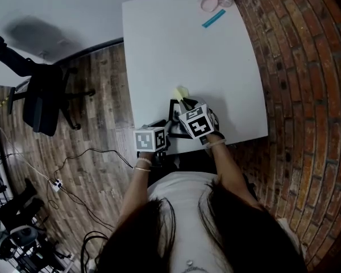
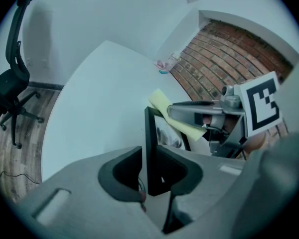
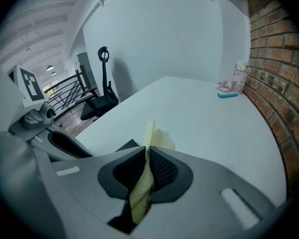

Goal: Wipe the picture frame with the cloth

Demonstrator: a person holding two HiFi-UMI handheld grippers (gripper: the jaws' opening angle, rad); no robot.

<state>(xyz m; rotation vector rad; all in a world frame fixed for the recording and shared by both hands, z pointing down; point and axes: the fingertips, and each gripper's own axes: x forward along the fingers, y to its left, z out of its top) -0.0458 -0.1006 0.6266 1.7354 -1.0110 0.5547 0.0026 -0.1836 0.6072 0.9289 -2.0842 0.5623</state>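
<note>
**Open tabletop ahead, wall close on the right**

Ahead of both grippers the white table (image 1: pixel 187 50) offers free passage almost to its far corner. There a cup (image 3: pixel 240 73) and a blue strip (image 3: pixel 227 95) sit well apart from the jaws. The brick wall (image 3: pixel 274 59) lines the table edge to the right of the right gripper (image 3: pixel 145 171). The upright picture frame (image 2: pixel 150 133) and yellow cloth (image 2: pixel 172 116) block the space just ahead-right of the left gripper (image 2: pixel 148 171), while its left side is open.

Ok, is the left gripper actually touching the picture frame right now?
Touching. The left gripper view shows the left gripper with its jaws closed on the black edge of the picture frame, which stands upright between them.
</note>
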